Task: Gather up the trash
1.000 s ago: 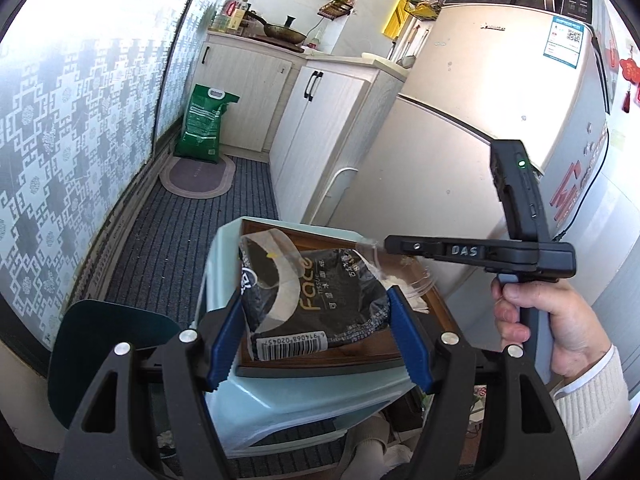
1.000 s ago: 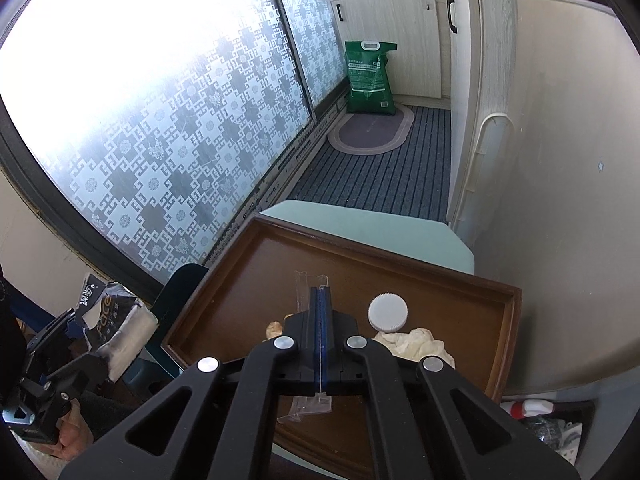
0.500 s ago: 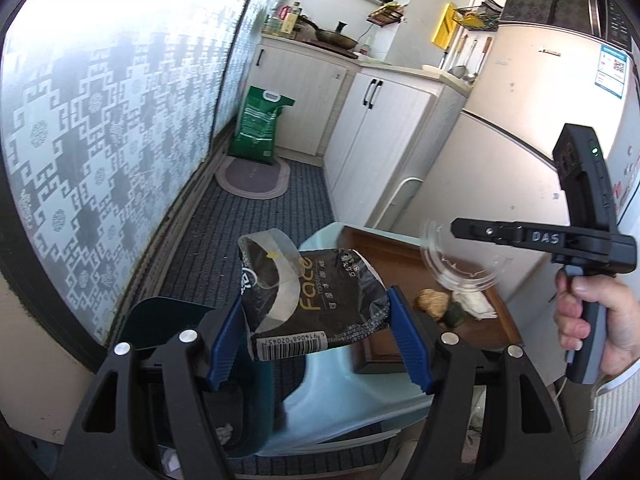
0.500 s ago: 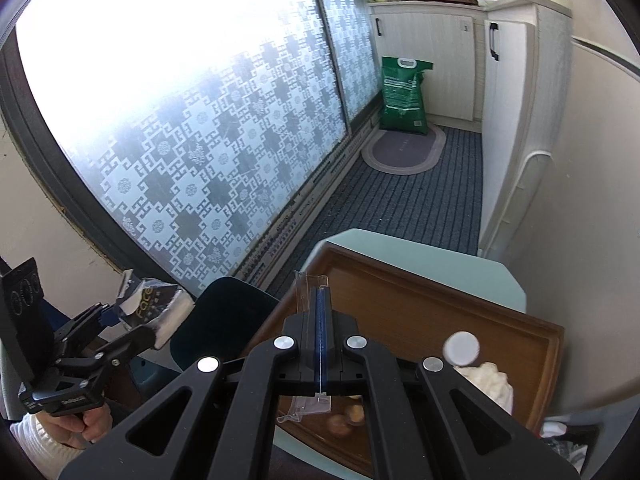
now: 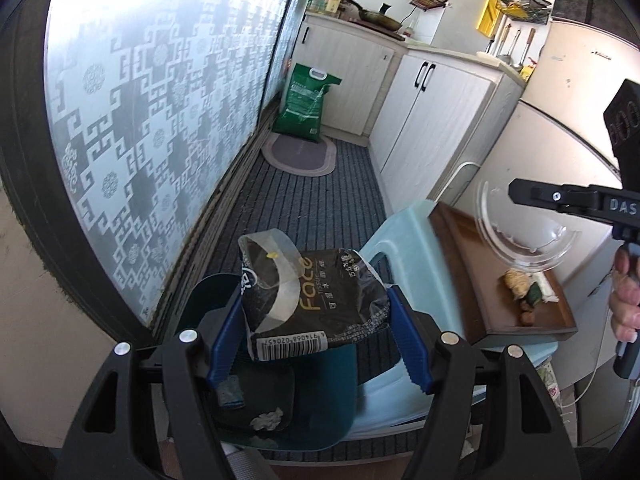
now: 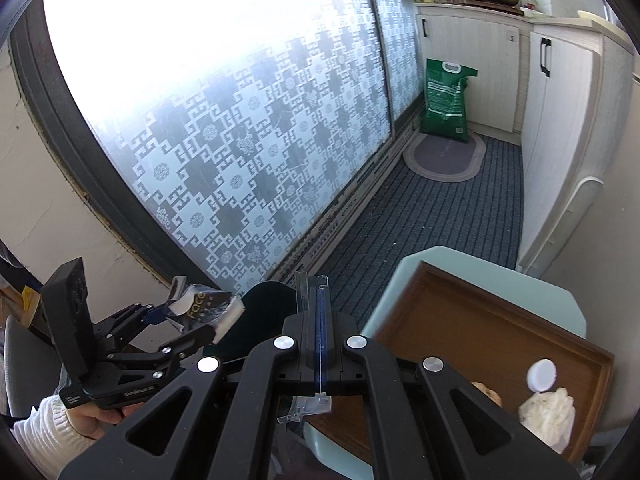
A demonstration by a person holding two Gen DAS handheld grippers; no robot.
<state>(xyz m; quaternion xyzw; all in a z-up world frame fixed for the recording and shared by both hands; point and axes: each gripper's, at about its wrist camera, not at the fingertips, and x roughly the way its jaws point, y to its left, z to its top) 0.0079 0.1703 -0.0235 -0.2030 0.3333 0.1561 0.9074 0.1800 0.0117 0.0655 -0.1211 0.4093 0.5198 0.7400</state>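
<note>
Left claw: pinching crumpled black plastic tissue pack, poised above dark teal bin for dropping.
Right claw: pressed together on clear plastic lid, beside bin, next.

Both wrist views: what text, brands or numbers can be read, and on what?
"Face", "TISSUE": black tissue pack in the left gripper.
Barcode digits on the pack: partly legible, not reliably readable.
"DAS": right gripper body.
Green bag, appliance logo, left gripper's label in the right view: too small or blurred.
</note>
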